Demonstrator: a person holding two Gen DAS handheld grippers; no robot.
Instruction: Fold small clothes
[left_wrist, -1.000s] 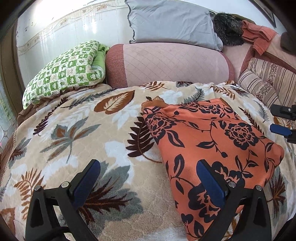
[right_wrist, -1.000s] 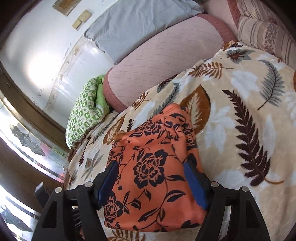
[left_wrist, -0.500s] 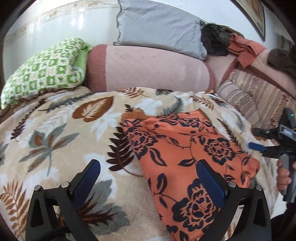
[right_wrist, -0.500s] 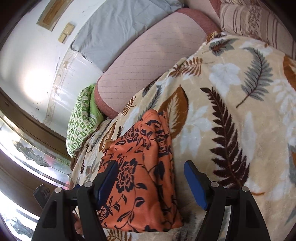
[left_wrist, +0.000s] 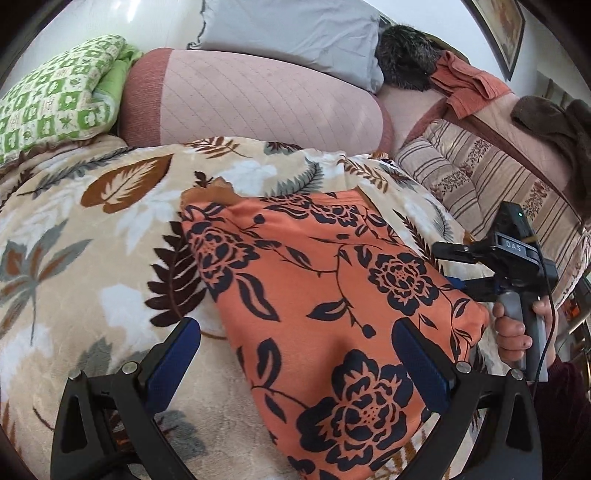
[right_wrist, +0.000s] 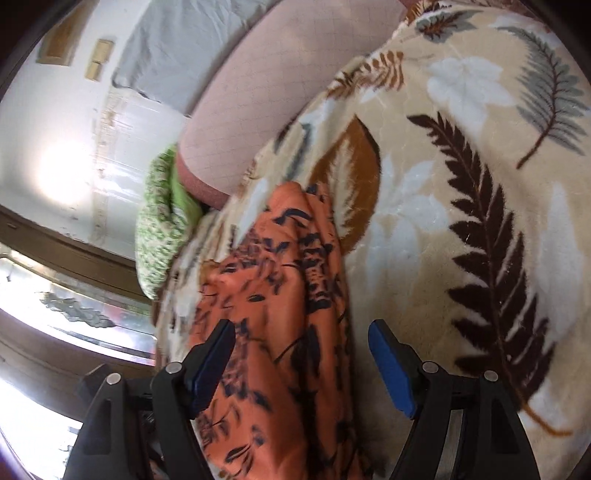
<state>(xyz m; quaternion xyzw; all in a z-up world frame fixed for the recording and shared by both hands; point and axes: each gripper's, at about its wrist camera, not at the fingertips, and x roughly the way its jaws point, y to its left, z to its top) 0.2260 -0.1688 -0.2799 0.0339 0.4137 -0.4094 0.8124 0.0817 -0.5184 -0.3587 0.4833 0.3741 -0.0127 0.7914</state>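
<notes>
The orange floral garment (left_wrist: 325, 302) is lying folded on the leaf-print blanket (left_wrist: 92, 236) that is covering the bed, and it is occupying the centre and lower right of the left wrist view. In the right wrist view the same garment (right_wrist: 273, 332) is running from the centre down to the lower left of the frame, bunched along its right edge.

The left tongs (left_wrist: 295, 373) are standing wide apart over the blanket. The right pad is lying over the garment's lower part and the left pad over bare blanket; neither pad is pressing on cloth.

The right tongs (right_wrist: 301, 363) are also standing wide, straddling the garment's bunched edge without pinching it. In the left wrist view these tongs (left_wrist: 458, 269) are appearing at the right edge of the frame, just beside the garment's right corner, with the person's hand (left_wrist: 517, 325) wrapping the handle.

A pink bolster (left_wrist: 255, 103) is lying across the top of the frame, with a green checked pillow (left_wrist: 55, 103) at the upper left and a grey pillow (left_wrist: 291, 37) above it.
</notes>
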